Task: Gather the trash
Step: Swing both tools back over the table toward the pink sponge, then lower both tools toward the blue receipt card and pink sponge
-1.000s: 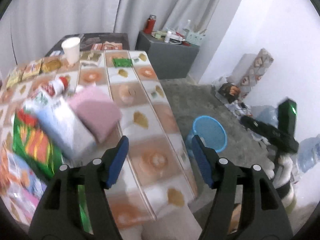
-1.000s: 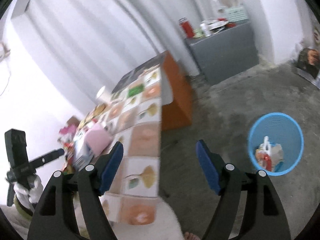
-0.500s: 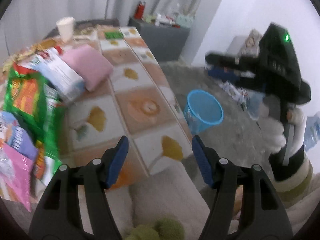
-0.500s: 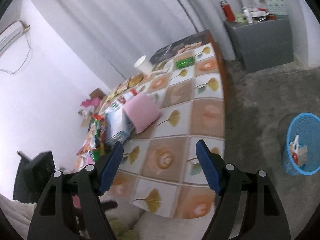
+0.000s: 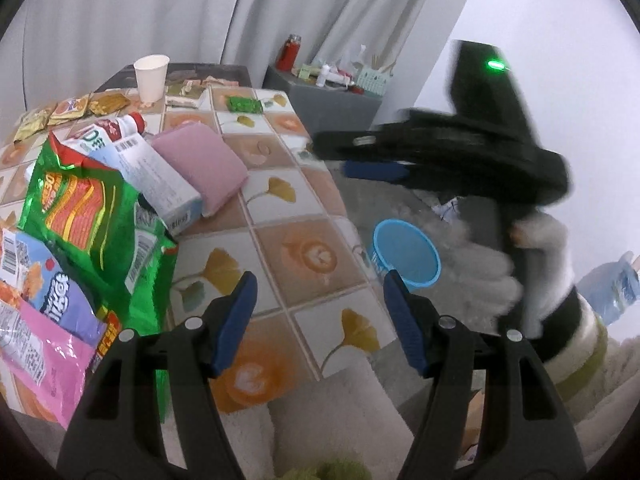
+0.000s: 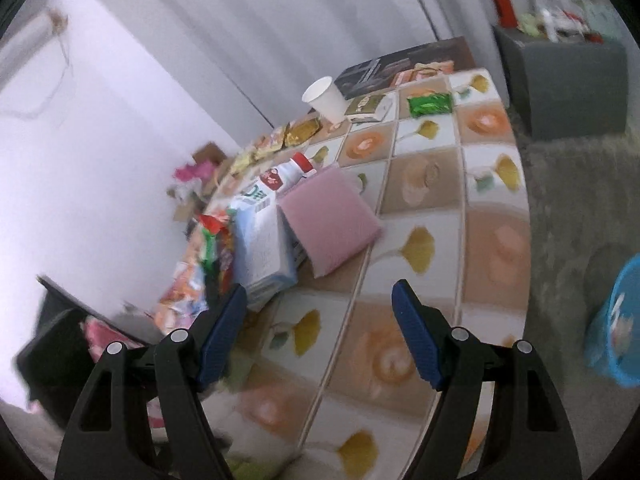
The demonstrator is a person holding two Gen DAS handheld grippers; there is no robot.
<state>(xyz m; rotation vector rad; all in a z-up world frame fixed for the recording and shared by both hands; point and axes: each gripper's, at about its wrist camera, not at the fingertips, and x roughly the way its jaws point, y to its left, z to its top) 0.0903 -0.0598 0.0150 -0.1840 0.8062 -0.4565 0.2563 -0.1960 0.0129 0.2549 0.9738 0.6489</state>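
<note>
Trash lies along the left side of the tiled table (image 5: 316, 256): a green snack bag (image 5: 92, 216), a pale blue carton (image 5: 160, 176), a pink pack (image 5: 200, 162), a white bottle with a red cap (image 5: 116, 126) and a paper cup (image 5: 151, 76). A blue bin (image 5: 406, 254) stands on the floor right of the table. My left gripper (image 5: 320, 320) hovers open and empty over the table's near edge. My right gripper (image 6: 320, 332) is open and empty above the near tiles, close to the carton (image 6: 262, 248) and pink pack (image 6: 330, 222). In the left wrist view the right gripper's body (image 5: 460, 148) crosses above the bin.
Small snack packets (image 5: 72, 108) and a green wrapper (image 5: 242, 104) lie toward the table's far end. A grey cabinet (image 5: 332, 102) with a red can stands behind the table by the curtain. The bin (image 6: 618, 328) holds some trash. A person's gloved hand (image 5: 532, 256) holds the right gripper.
My right gripper has swung left from the bin and floor to over the table and rolled. My left gripper has drifted back toward the near edge, bringing the snack bags into view.
</note>
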